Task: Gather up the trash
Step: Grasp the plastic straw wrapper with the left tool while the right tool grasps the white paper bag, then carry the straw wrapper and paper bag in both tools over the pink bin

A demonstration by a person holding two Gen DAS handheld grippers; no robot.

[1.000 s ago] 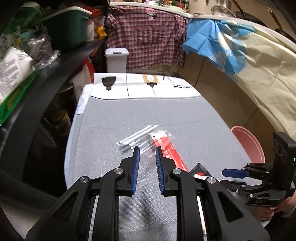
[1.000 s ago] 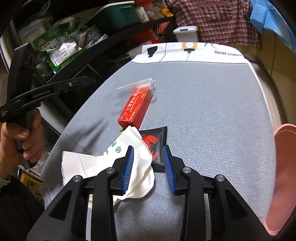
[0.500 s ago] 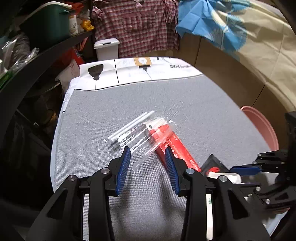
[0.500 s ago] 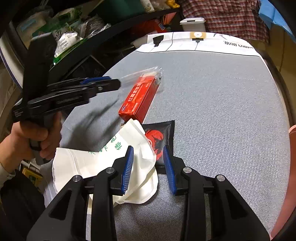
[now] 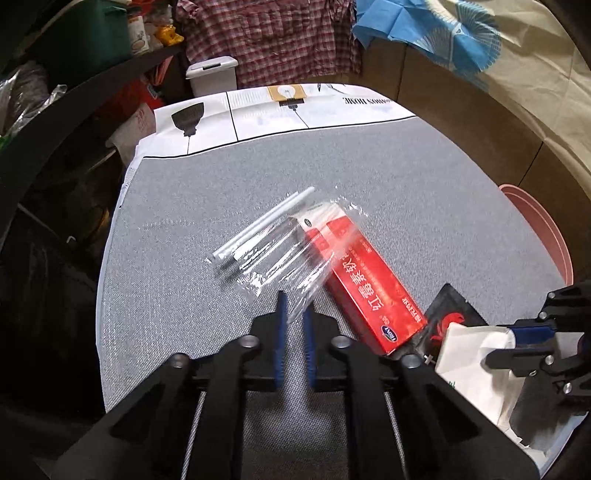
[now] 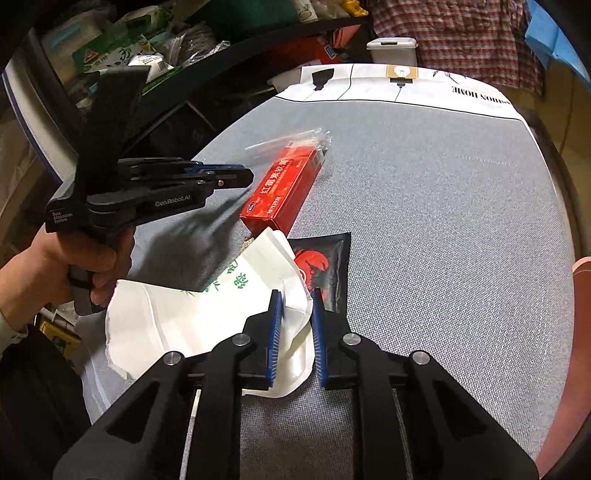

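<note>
Nearest, right gripper (image 6: 295, 306) low over the grey tablecloth (image 6: 443, 221), jaws closing around a crumpled white paper bag (image 6: 207, 317) with green print; the bag's bunched edge between the blue pads, contact on both sides not quite clear. Just beyond, touching the bag, a black sachet (image 6: 328, 266) with a red crab design, partly tucked under the paper. Further on, a red box (image 6: 284, 192) lying flat, its near corner just beside the bag.

Left gripper (image 5: 293, 310) closed to a narrow slit, pinching the near edge of a clear plastic wrapper (image 5: 291, 254). Wrapper draped over the far end of the red box (image 5: 373, 291), with white straws (image 5: 266, 225) beside and under it. In the right wrist view, a hand (image 6: 74, 266) around the left gripper's handle.

At the right edge of the table, a pink bin (image 5: 543, 232). At the far end, a white printed strip (image 5: 280, 110), a small white lidded bin (image 5: 212, 75), then a plaid shirt (image 5: 269, 33) and a blue cloth (image 5: 424, 29) hanging. Cluttered dark shelves (image 6: 147, 55) along the left.
</note>
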